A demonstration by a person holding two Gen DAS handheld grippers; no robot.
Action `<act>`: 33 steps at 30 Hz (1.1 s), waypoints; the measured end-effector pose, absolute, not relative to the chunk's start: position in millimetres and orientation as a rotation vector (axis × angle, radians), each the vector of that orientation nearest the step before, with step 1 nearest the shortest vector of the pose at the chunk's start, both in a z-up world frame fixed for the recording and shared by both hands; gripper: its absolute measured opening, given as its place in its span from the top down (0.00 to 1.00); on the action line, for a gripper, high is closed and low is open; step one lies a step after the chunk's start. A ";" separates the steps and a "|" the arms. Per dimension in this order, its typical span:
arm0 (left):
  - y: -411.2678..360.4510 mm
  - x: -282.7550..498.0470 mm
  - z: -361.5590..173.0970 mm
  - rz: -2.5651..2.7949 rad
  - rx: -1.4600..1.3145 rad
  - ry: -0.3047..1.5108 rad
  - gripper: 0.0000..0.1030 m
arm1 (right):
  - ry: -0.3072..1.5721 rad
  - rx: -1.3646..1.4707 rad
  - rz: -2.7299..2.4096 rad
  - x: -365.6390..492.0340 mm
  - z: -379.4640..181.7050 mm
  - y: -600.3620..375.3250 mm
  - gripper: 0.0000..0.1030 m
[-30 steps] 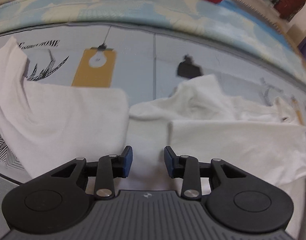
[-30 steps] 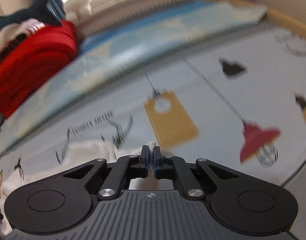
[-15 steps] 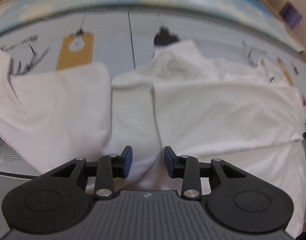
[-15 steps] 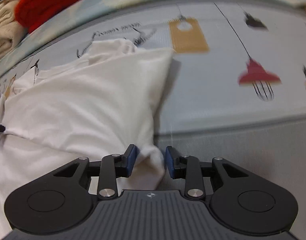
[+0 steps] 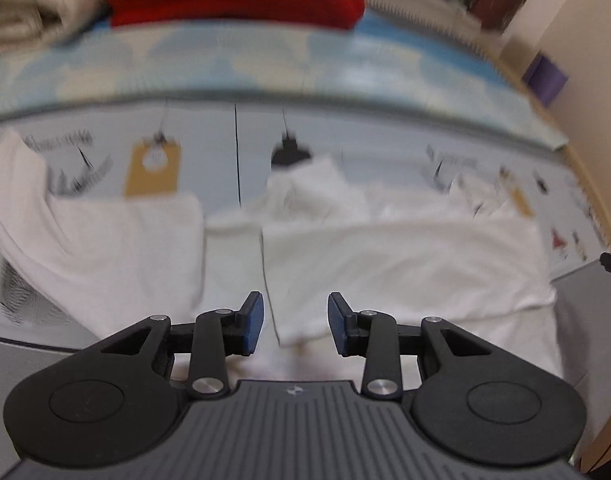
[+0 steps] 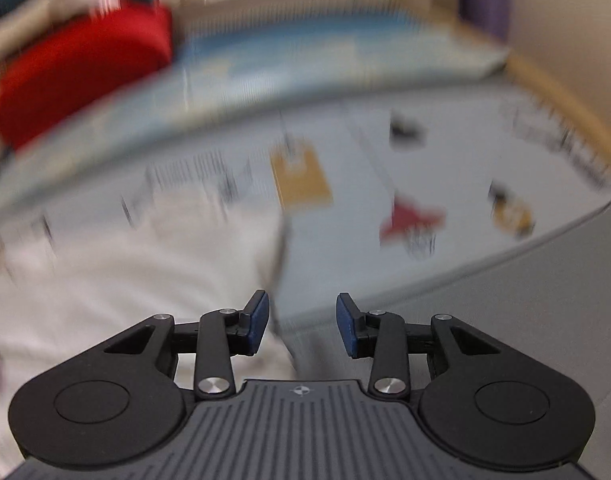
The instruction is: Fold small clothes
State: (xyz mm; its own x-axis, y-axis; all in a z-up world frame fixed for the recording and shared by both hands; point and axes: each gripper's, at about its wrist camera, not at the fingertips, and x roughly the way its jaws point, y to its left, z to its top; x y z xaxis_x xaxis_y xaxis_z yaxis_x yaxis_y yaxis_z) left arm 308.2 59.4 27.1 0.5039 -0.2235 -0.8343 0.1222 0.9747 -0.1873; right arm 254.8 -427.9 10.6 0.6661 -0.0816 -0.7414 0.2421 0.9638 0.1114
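In the left wrist view, a white garment [image 5: 385, 264] is spread across the middle of the frame on a printed sheet [image 5: 225, 148], with two panels turned in toward the centre so that their edges nearly meet along a line running up from the lower middle. The side folds are judged done, and a lengthwise fold is taken to be the step in hand; a fresh grip on the garment's near or far edge would be called for next. The left gripper [image 5: 292, 322] is seen at the lower centre with its fingers apart and nothing pinched; white cloth shows in the gap, apparently below the pads and not touched.

In the right wrist view, heavily blurred, the same garment fills the left and lower left, its right edge running down to just beside the left finger. The right gripper [image 6: 303, 324] has its jaws opening, and nothing is held between them; mostly bare sheet shows in the gap.
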 end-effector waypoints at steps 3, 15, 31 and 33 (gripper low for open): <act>65.8 299.0 61.3 -0.180 -0.148 0.967 0.58 | 0.690 0.265 -0.144 232.8 47.5 -405.2 0.62; 168.2 273.1 41.9 -0.049 -0.182 0.902 0.96 | 0.527 0.183 0.010 199.9 77.5 -306.1 0.62; 292.6 345.2 -11.5 -0.010 -0.493 0.748 0.94 | 0.528 0.161 0.086 245.5 64.9 -276.5 0.84; 314.4 351.5 -23.2 0.033 -0.555 0.734 0.93 | 0.530 0.128 0.093 248.4 61.9 -273.0 0.84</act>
State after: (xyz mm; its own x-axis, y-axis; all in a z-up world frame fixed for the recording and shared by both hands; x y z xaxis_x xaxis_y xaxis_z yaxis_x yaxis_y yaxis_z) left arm 351.5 314.4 -23.2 0.7485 -0.1614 -0.6432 -0.2181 0.8561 -0.4685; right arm 248.4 -273.0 61.9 0.8588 0.1211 -0.4977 -0.0549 0.9878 0.1457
